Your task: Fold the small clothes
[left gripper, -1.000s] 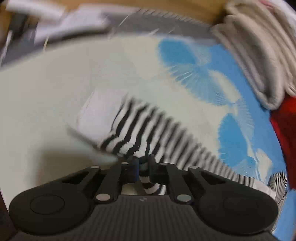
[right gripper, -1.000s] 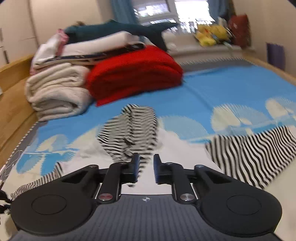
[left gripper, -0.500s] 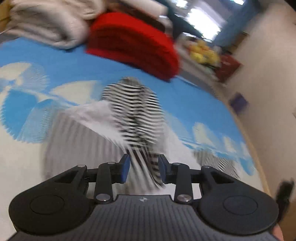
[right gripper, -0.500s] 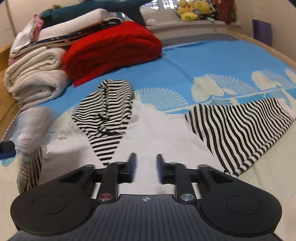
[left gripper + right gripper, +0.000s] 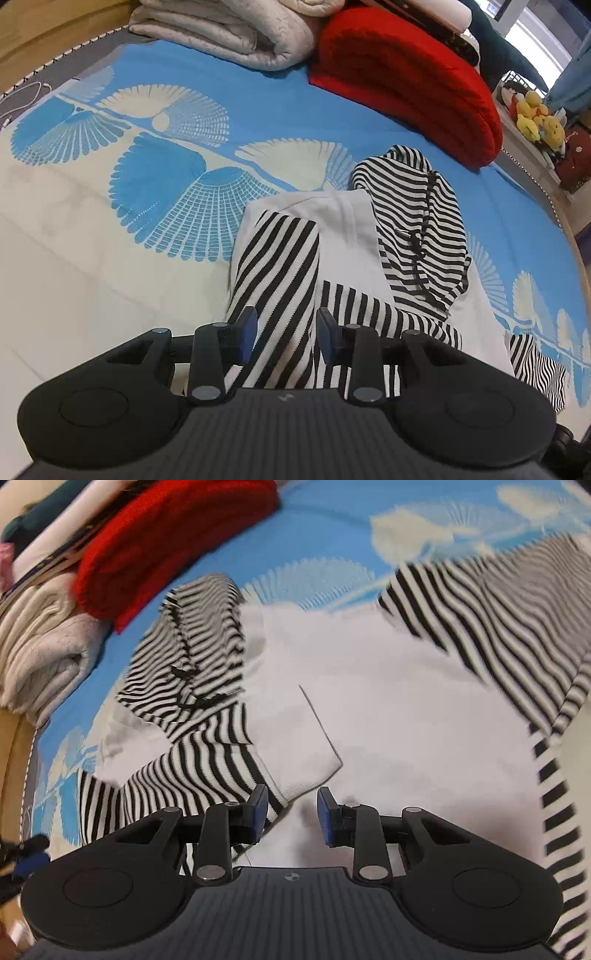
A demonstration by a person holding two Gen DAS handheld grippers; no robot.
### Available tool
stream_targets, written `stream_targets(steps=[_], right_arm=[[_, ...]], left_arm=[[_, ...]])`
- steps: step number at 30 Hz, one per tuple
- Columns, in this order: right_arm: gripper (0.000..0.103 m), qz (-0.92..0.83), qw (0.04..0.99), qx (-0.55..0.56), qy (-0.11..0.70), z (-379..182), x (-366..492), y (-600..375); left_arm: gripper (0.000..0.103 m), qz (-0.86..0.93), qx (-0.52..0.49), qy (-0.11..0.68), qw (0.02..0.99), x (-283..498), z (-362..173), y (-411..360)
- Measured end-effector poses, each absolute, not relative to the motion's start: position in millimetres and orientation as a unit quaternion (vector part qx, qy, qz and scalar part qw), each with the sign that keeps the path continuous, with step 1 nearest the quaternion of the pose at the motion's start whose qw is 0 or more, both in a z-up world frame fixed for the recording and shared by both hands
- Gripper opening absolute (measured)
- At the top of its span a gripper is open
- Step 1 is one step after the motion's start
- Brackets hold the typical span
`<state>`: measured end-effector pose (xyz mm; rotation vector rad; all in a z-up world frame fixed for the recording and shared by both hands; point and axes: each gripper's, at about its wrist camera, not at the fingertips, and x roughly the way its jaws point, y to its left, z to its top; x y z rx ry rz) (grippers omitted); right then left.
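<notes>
A small white hoodie [image 5: 343, 221] with black-and-white striped hood [image 5: 417, 210] and sleeves lies flat on the bed. Its left striped sleeve [image 5: 277, 266] is folded across the white body. My left gripper [image 5: 284, 332] is open and empty, just above that folded sleeve. In the right wrist view the white body [image 5: 388, 701] fills the middle, with the folded sleeve [image 5: 207, 771] at left and the other striped sleeve [image 5: 498, 620] spread out to the right. My right gripper [image 5: 291, 812] is open and empty over the hoodie's lower part.
The bed has a blue and cream fan-patterned cover [image 5: 166, 184]. A folded red blanket [image 5: 402, 81] and rolled beige blankets [image 5: 229, 29] are stacked at the head end. A wooden bed frame [image 5: 44, 33] runs along the left. Plush toys [image 5: 535, 118] sit on a far ledge.
My left gripper has let go of the striped sleeve, which now lies folded over the body, and has opened wide. My right gripper has moved closer over the hoodie and opened wider.
</notes>
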<state>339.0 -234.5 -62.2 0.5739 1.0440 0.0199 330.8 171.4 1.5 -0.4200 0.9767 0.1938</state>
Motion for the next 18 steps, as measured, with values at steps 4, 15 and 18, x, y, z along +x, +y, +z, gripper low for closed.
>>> stream_targets(steps=[4, 15, 18], right_arm=[[0.030, -0.001, 0.811, 0.292, 0.507, -76.4, 351.9, -233.0], [0.000, 0.003, 0.828, 0.305, 0.470, -77.5, 358.3, -232.7], [0.000, 0.017, 0.884, 0.278, 0.375, -36.2, 347.1, -234.5]], left_arm=[[0.037, 0.089, -0.197, 0.469, 0.856, 340.3, 0.1, 173.3], [0.037, 0.088, -0.192, 0.466, 0.859, 344.7, 2.8, 182.5], [0.037, 0.088, -0.192, 0.467, 0.859, 343.4, 2.7, 182.8]])
